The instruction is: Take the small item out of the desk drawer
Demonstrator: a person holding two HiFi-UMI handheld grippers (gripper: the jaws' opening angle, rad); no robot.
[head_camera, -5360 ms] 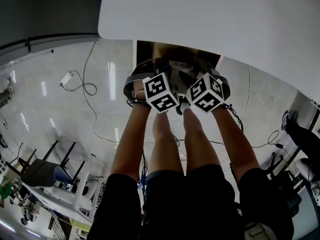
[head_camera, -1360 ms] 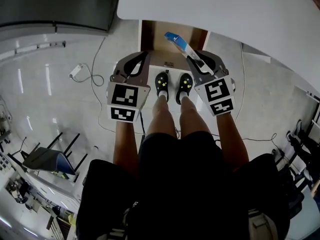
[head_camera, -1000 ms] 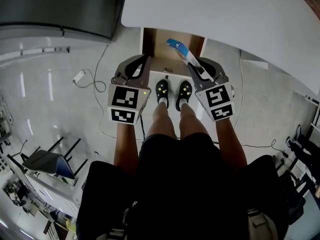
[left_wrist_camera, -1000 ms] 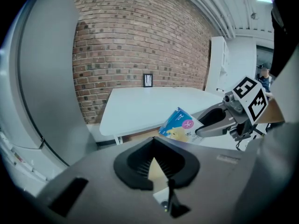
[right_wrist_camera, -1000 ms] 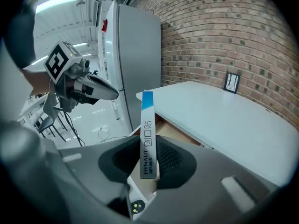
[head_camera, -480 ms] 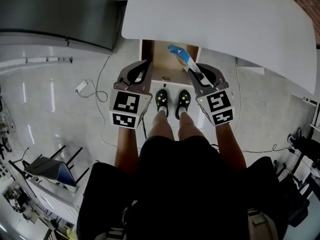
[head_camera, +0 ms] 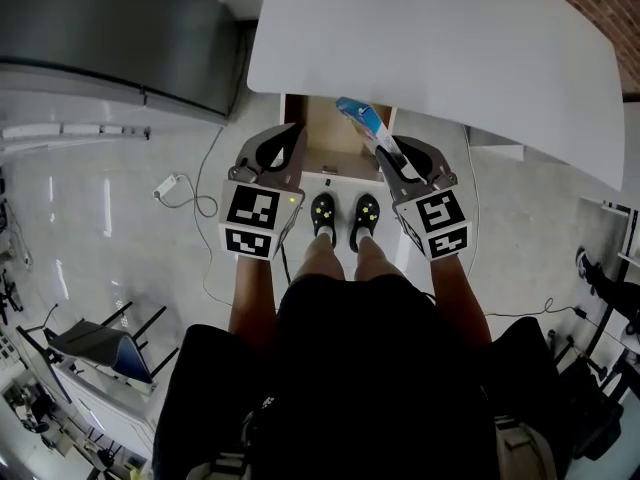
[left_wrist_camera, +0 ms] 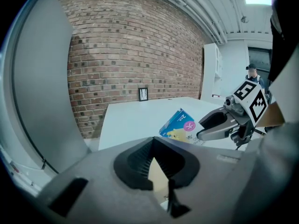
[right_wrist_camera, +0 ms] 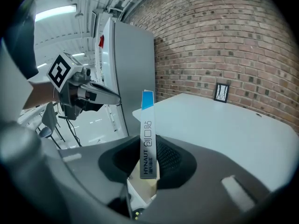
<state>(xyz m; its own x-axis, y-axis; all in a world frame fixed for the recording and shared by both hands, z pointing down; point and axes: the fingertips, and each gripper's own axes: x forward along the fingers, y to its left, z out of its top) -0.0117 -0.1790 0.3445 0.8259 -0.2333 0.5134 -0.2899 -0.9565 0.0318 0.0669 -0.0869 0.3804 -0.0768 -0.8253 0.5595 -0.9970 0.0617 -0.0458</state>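
Small box (right_wrist_camera: 148,141), "HYNAUT" on its edge, in right gripper (head_camera: 393,155)

You stand on a glossy pale floor (head_camera: 90,228), your 2 shoes (head_camera: 322,213) planted just in front of the white desk (head_camera: 430,58). Under the desk's near edge, an open drawer (head_camera: 325,133) shows its wooden inside. Left of the desk, 1 white power adapter (head_camera: 167,185) and its cable (head_camera: 203,204) lie on the floor.
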